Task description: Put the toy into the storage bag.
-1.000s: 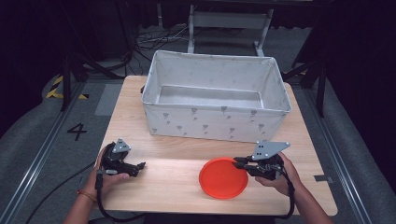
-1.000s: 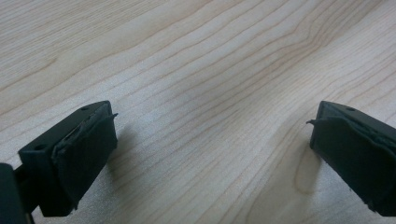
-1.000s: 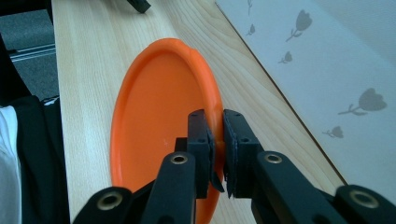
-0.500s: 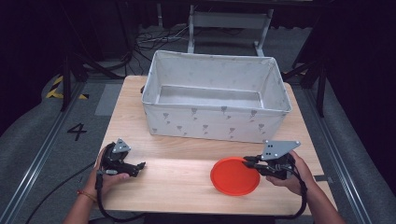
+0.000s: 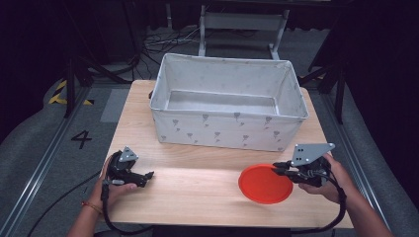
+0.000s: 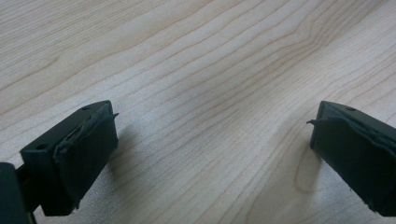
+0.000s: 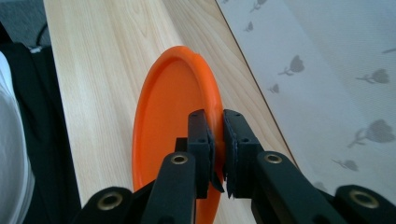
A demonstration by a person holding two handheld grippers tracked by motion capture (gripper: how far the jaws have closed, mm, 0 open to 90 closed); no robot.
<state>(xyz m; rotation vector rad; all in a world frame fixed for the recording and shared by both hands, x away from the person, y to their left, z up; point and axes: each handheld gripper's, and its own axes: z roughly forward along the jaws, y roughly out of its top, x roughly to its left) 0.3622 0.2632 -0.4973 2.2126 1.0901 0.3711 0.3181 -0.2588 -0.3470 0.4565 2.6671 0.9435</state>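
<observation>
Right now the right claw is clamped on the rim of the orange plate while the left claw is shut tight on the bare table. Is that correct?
Not quite. The left claw is open: the left gripper view shows its jaws standing wide apart over the bare table, with nothing between them. The rest holds: the right claw is clamped on the rim of the orange plate.

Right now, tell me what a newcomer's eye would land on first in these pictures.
The bright orange plate at the table's near right stands out first, its rim pinched in the right gripper. Behind it, a big grey fabric bin with a small flower print spans the far half of the wooden table. The left gripper rests open at the near left, holding nothing.
</observation>
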